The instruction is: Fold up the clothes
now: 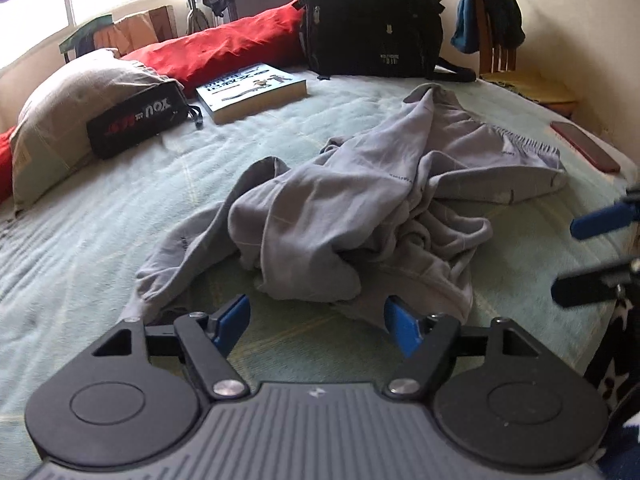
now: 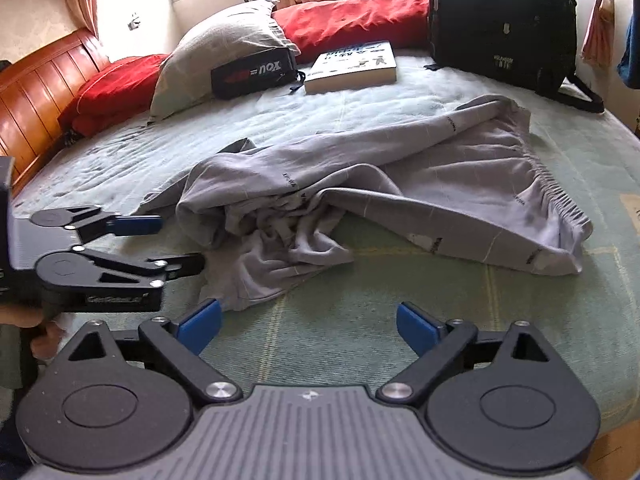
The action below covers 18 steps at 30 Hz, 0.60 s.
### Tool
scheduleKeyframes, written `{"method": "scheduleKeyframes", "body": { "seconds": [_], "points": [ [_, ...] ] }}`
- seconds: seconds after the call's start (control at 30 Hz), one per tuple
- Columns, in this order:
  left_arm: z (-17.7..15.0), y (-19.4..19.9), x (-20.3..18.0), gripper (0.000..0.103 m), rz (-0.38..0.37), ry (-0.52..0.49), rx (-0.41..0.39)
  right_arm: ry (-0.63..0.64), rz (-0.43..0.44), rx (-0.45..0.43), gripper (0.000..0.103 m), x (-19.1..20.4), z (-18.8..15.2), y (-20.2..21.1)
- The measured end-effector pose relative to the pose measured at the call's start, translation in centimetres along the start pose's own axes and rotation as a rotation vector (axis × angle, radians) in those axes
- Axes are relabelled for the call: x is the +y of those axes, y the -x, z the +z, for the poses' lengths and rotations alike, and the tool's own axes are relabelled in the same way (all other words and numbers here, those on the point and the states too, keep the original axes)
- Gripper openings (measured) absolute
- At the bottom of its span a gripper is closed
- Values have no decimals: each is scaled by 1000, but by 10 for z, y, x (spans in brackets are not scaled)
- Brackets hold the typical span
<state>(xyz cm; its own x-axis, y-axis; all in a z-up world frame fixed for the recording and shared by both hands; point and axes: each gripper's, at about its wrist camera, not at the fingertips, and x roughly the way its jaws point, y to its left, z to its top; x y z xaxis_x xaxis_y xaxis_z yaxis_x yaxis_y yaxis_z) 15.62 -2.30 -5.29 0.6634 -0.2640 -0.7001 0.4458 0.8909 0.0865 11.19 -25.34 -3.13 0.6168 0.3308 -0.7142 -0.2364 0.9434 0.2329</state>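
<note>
Crumpled grey sweatpants [image 1: 360, 208] [image 2: 360, 200] lie in a heap on the pale green bedspread [image 1: 100, 240] [image 2: 360, 340]; their elastic waistband is toward the right. My left gripper [image 1: 318, 326] hovers open just short of the heap's near edge, nothing between its blue pads. In the right wrist view my right gripper [image 2: 308, 326] is open too, over bare bedspread in front of the pants. The left gripper [image 2: 176, 242] shows at the left of that view, beside the bunched leg. The right gripper's fingers [image 1: 592, 224] poke in at the left wrist view's right edge.
At the far side of the bed sit a book [image 1: 252, 90] [image 2: 354, 66], a black pouch [image 1: 136, 122] [image 2: 252, 72], a grey pillow [image 1: 68, 120], red pillows [image 1: 216, 50] and a black backpack [image 1: 372, 16] [image 2: 504, 24]. A red phone [image 1: 584, 146] lies near the right edge. A wooden headboard [image 2: 40, 92] stands left.
</note>
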Motion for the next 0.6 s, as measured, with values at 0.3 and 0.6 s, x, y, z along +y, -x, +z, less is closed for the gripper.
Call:
{"method": "scheduleKeyframes", "body": {
  "seconds": [0.3, 0.6],
  "points": [
    [5, -16, 9, 75, 14, 44, -10, 7, -8, 22, 100, 2, 3, -13],
    [13, -24, 19, 76, 18, 77, -14, -20, 7, 43, 100, -1, 4, -24]
  ]
}}
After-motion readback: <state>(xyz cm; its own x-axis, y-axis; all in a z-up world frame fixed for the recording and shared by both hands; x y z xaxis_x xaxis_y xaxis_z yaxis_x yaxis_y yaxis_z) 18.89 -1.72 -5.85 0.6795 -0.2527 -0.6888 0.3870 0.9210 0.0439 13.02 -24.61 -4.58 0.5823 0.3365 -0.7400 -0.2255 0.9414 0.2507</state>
